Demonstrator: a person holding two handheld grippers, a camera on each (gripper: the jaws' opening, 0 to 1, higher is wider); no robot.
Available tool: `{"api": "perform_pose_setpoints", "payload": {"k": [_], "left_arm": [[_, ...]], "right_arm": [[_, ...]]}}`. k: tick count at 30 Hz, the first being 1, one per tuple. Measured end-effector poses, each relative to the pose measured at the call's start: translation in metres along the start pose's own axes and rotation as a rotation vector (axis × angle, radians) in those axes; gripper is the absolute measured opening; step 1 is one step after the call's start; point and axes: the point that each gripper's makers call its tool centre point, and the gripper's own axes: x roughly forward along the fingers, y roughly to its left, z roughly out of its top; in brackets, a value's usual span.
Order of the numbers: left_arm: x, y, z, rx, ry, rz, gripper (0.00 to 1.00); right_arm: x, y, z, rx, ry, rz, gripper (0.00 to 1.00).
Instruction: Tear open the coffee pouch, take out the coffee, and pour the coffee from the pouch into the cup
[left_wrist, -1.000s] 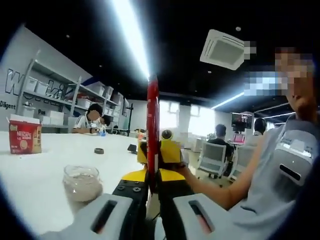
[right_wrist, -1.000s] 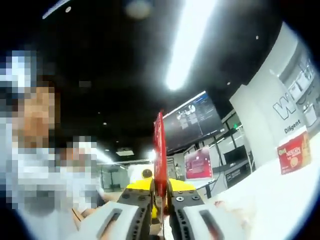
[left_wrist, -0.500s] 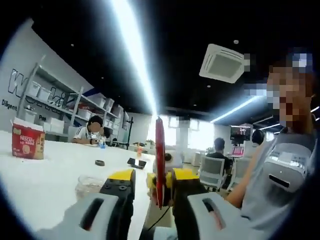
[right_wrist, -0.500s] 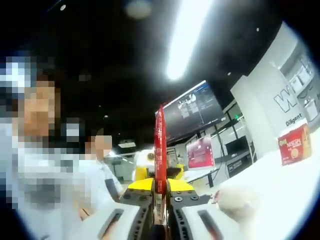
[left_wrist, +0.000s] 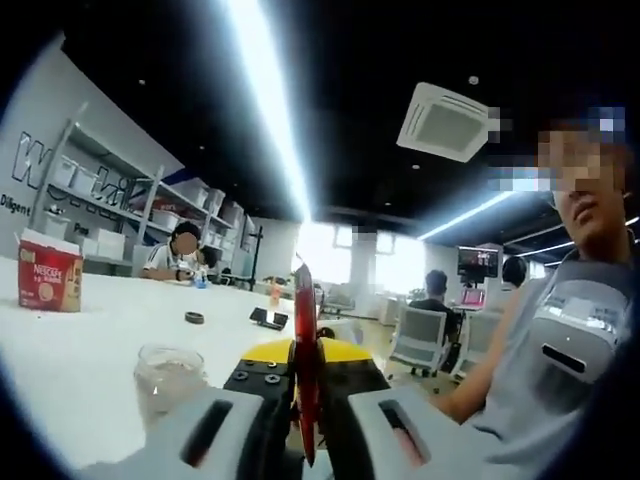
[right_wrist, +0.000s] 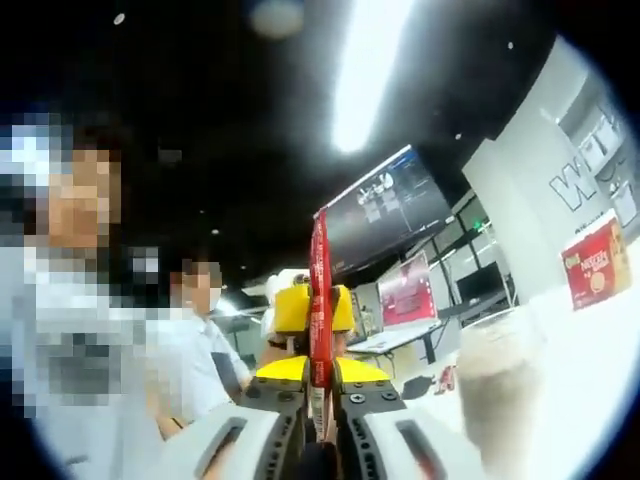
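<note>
**Both tongs pinch the red sachet edge-on, ready to tear**

Left gripper view: left tongs (left_wrist: 305, 395) are closed on the thin red coffee stick pouch (left_wrist: 304, 330), seen edge-on and standing upright between the jaws. Held in the air above the white counter (left_wrist: 80, 340), probably so both tools can pull against each other. Clear glass cup (left_wrist: 166, 375) with brownish powder sits near the counter's near edge, just left of the tongs, handy for pouring. Red instant-coffee box (left_wrist: 48, 283) stands toward the far left edge. A small dark ring (left_wrist: 195, 318) lies mid-counter.

Right gripper view: right tongs (right_wrist: 320, 395) are clamped on the same pouch (right_wrist: 320, 290), again upright and edge-on. Yellow body of the other gripper (right_wrist: 312, 308) sits just behind it, so the grips oppose. Cup (right_wrist: 497, 385) is on the counter (right_wrist: 590, 380) to the right, box (right_wrist: 598, 262) beyond it. Pouch looks unopened; tear seems next.
</note>
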Motion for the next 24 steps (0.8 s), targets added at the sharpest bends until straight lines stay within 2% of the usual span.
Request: {"api": "perform_pose_setpoints", "payload": {"k": [2,4,8,12,21,24], "left_arm": [[0.001,-0.001,0.006,-0.009,-0.035,-0.004,0.1],[0.001,-0.002,0.007,-0.014,-0.04,-0.009,0.1],[0.0,0.001,0.009,-0.014,-0.053,0.002,0.1],[0.001,0.0,0.006,-0.028,-0.044,-0.005,0.1],[0.0,0.003,0.01,-0.038,-0.066,0.006,0.1],[-0.001,0.006,0.007,-0.041,-0.053,0.02,0.1]], "right_arm": [[-0.001,0.001,-0.006,0.008,0.011,0.014,0.16],[-0.001,0.001,-0.012,0.01,0.013,0.011,0.17],[-0.006,0.007,0.003,0.053,-0.162,0.034,0.16],[-0.005,0.007,-0.002,0.05,-0.151,0.03,0.14],[-0.003,0.008,-0.009,0.045,-0.143,0.018,0.1],[-0.004,0.005,-0.012,0.047,-0.137,0.007,0.09]]}}
